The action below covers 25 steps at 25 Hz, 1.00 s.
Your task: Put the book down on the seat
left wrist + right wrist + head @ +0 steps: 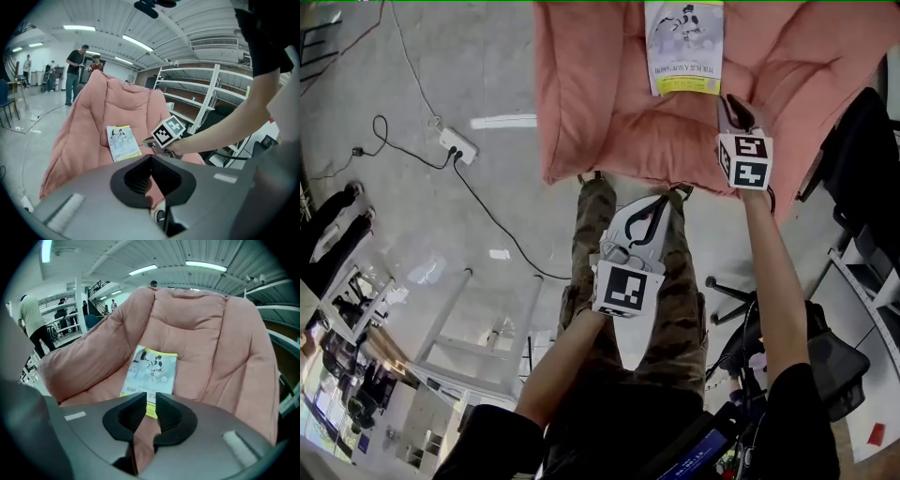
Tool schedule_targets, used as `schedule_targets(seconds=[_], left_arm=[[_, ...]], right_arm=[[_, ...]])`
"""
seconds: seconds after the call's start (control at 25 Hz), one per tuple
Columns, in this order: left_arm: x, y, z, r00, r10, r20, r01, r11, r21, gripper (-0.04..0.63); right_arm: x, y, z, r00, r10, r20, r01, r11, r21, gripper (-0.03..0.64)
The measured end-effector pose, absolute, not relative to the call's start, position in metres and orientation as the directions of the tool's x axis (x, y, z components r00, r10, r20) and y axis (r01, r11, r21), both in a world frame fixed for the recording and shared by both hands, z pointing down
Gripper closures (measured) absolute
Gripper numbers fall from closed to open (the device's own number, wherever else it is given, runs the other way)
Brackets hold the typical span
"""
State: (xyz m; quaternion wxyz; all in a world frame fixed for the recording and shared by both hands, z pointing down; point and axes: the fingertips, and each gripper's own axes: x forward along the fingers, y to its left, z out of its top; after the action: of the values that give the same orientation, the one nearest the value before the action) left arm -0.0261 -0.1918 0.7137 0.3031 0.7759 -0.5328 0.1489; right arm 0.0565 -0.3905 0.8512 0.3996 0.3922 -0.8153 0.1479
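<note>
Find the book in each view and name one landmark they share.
Head view: book at top centre, lying on the pink seat.
Left gripper view: book left of centre, low on the pink seat.
Right gripper view: book at centre, on the pink seat.
Shared landmark: the pink seat.

the book (pixel 152 372) is a thin, closed paperback with a pale cover, a black-and-white figure drawing and a yellow strip along its near edge. it lies face up on the seat (pixel 213 333), resting where the cushion meets the backrest, touching the fabric. in the right gripper view its far edge tilts slightly toward 1 o'clock. the seat is a salmon-pink padded chair with a quilted, puffy back and thick side rolls at 9 and 3 o'clock of the book.
</note>
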Motion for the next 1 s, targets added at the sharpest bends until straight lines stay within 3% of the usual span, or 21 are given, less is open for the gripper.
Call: schedule_targets(seconds=[1.0], left_arm=[[-0.039, -0.23, 0.5, 0.33, -0.838, 0.435, -0.941, -0.33, 0.078, 0.594]], right_arm=[[0.07, -0.302, 0.544, -0.507, -0.703, 0.499, -0.828, 0.558, -0.054, 0.588]])
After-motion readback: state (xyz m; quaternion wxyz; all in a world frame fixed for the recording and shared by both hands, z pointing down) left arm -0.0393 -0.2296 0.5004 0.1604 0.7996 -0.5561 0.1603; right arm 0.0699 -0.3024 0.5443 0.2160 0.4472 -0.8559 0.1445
